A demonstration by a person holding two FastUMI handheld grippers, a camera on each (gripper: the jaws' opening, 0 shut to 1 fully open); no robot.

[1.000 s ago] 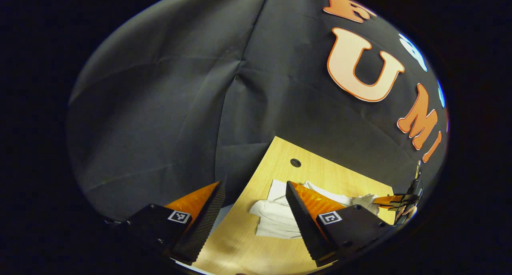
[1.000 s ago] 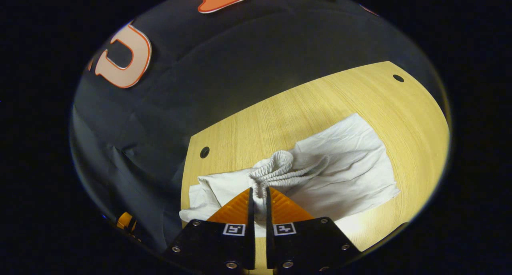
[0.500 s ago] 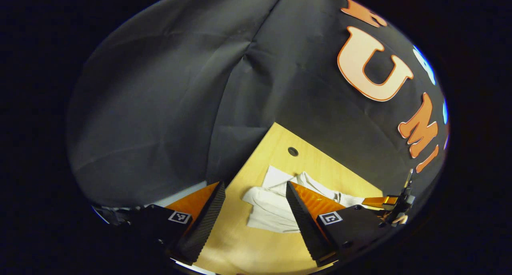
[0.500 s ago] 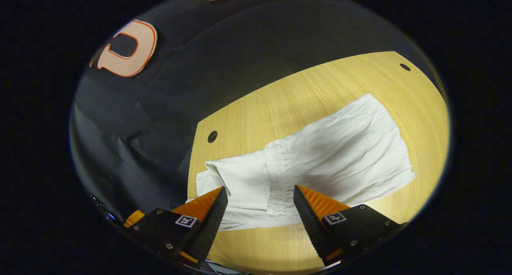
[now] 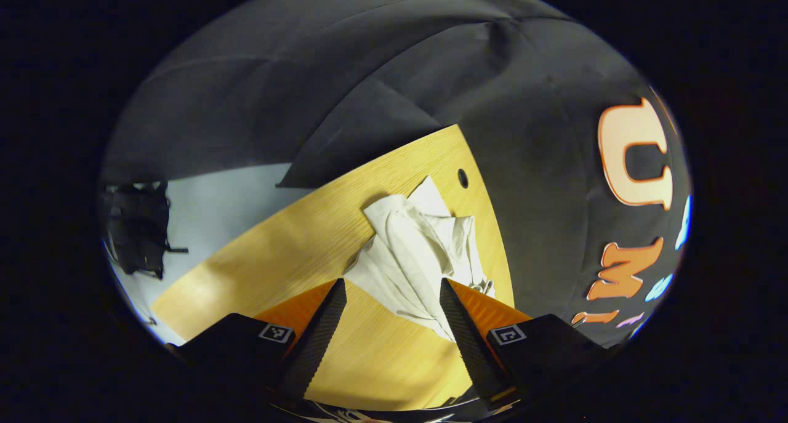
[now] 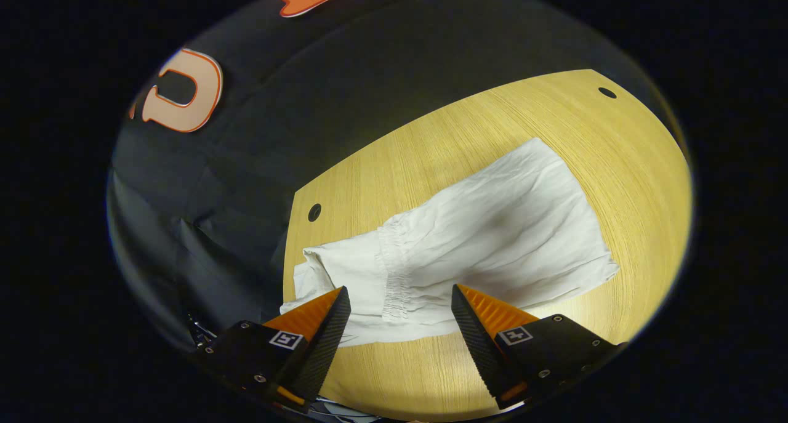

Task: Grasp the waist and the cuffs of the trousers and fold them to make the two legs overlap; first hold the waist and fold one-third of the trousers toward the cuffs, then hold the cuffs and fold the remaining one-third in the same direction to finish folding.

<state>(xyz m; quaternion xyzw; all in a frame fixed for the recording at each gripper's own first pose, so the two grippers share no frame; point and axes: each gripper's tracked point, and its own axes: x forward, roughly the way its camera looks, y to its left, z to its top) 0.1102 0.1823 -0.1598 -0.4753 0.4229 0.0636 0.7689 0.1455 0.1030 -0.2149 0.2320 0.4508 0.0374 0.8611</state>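
Note:
White trousers (image 6: 480,238) lie on the wooden table (image 6: 628,164), partly folded, with the elastic waistband (image 6: 394,269) laid across the middle of the cloth. My right gripper (image 6: 400,297) hovers open just above the waistband, holding nothing. In the left gripper view the trousers (image 5: 418,250) appear as a crumpled white strip running toward the table's far corner. My left gripper (image 5: 391,287) is open over the near end of that strip, with nothing between its fingers.
Round holes mark the table near its corners (image 6: 314,212) (image 6: 607,92) (image 5: 462,178). The black booth wall stands close behind the table. A pale floor (image 5: 215,201) and a dark object (image 5: 138,226) lie beyond the table's left edge in the left gripper view.
My right gripper let go of the waistband and opened; the waistband now lies flat on the trousers. My left gripper swung round so that its view turned toward the table's corner and the floor.

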